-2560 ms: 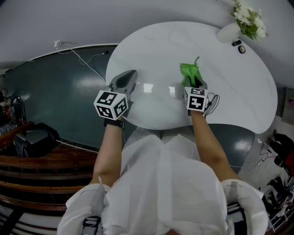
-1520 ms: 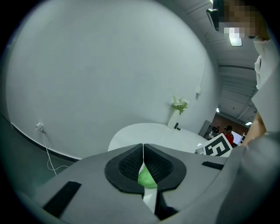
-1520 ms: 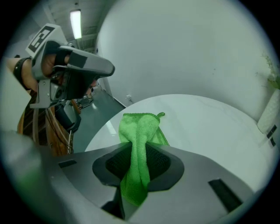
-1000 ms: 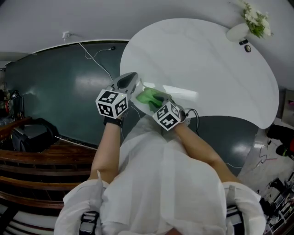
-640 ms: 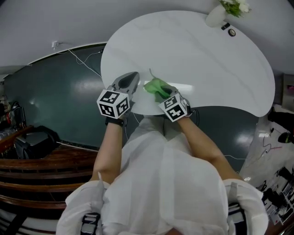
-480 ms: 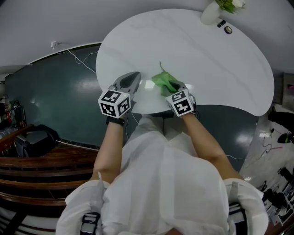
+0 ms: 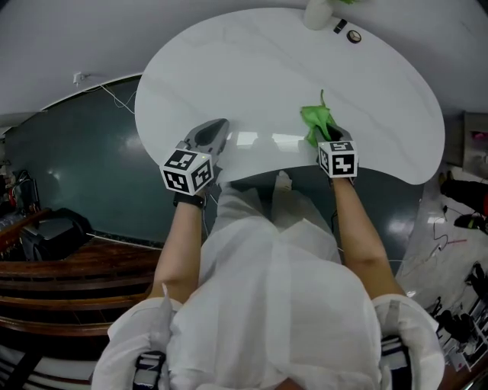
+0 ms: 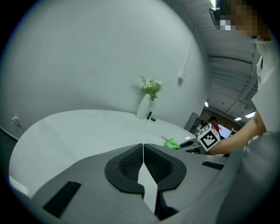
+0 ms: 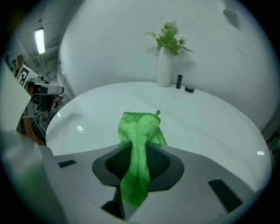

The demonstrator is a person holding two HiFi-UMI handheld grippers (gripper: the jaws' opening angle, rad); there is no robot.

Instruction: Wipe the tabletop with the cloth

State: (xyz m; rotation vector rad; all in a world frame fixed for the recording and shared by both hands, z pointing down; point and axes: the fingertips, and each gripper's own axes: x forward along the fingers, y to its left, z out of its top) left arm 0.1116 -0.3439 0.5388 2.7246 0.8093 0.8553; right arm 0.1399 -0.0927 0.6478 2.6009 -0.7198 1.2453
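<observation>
In the head view, the right gripper (image 7: 328, 137) is holding the green cloth (image 7: 316, 120) on the white tabletop (image 7: 267, 68) near its front edge, with bare surface lying beyond. The left gripper (image 7: 217, 128) is hovering over that edge. In the left gripper view, the jaws are meeting, empty. In the right gripper view, the jaws are pinching the cloth.

The top edge of the head view cuts off the vase (image 7: 319, 14). The small dark things (image 7: 353, 36) by it are too small to tell. The right gripper (image 7: 326, 142) hides the cloth's (image 7: 316, 120) near end. In the right gripper view, the cloth's tail drops out of sight between the fingers (image 9: 166, 168).
</observation>
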